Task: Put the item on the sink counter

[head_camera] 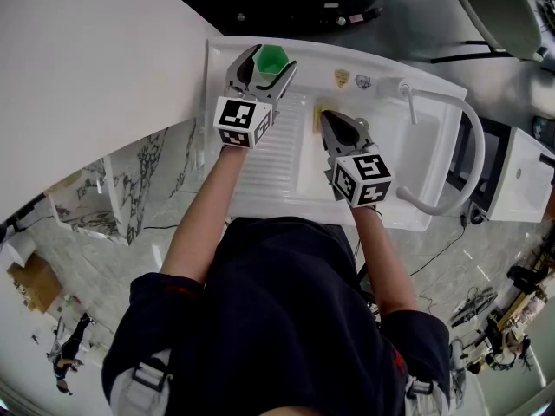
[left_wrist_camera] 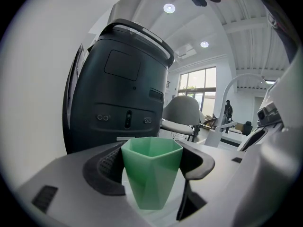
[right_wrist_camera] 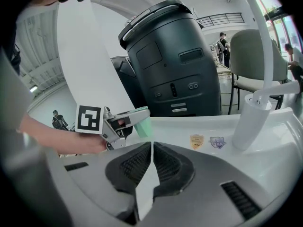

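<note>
No words or numbers can be read. A gold shield sticker [right_wrist_camera: 196,141] and a blue-grey shield sticker [right_wrist_camera: 218,142] sit on the far side of the white sink worktop [right_wrist_camera: 184,125], just left of the tap [right_wrist_camera: 248,122]. Their print is too small to make out. Each cube carries black-and-white square markers without lettering: on the left hand-held gripper [head_camera: 267,66] and the right hand-held gripper [head_camera: 329,121].

Cup [head_camera: 271,57] at sink counter [head_camera: 308,72] back-left corner; faucet [head_camera: 474,141] right.
</note>
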